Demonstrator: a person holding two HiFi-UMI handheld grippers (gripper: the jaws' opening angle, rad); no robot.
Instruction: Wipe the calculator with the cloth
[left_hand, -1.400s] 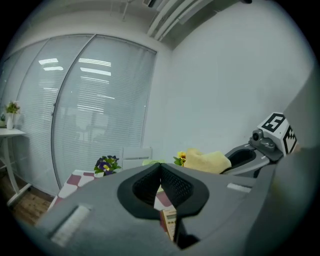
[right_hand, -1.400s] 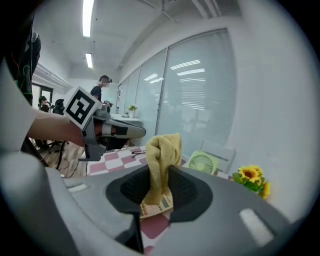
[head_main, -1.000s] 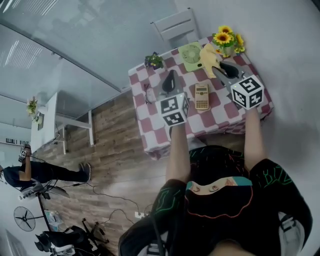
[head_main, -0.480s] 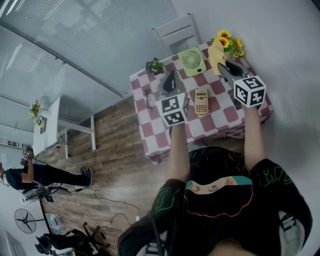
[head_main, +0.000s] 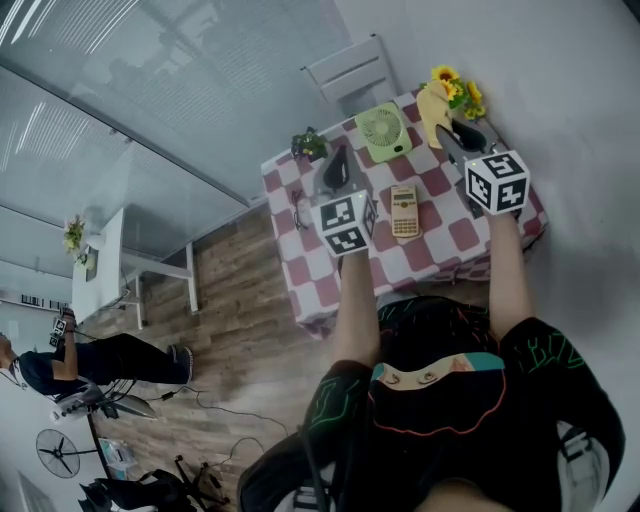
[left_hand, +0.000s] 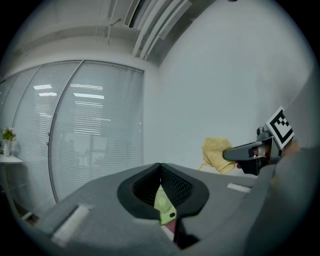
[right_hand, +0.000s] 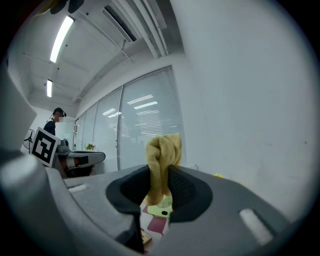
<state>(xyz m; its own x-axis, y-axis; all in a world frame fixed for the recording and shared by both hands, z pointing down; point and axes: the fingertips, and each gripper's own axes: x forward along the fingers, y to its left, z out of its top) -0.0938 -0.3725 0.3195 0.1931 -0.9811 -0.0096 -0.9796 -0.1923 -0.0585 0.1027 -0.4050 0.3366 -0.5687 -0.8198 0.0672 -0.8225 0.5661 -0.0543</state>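
Surface (head_main: 446, 240): table under a red-and-white checked cover, a white chair (head_main: 350, 62) at its far side.

Right hand-held gripper (right_hand: 161, 169): jaws clamped on the yellow cloth (right_hand: 162, 150). The cloth is bunched between them and stands up past the tips. In the head view it sits above the far right corner of the surface, just beside the sunflowers (head_main: 456, 84). It is off the surface and well apart from the calculator.

Left hand-held gripper (left_hand: 160, 168): jaws together at the tips, nothing gripped. It points over the far left part of the surface. In its own view the green fan (head_main: 381, 130) shows through the slit below the tips.

Green fan: lies at the far edge of the surface, between the two hand-held grippers.

Calculator (head_main: 404, 210): lies flat near the middle of the surface, keys up, between my two forearms. Neither hand-held gripper touches it.

Small potted plant (head_main: 309, 144): far left corner of the surface.
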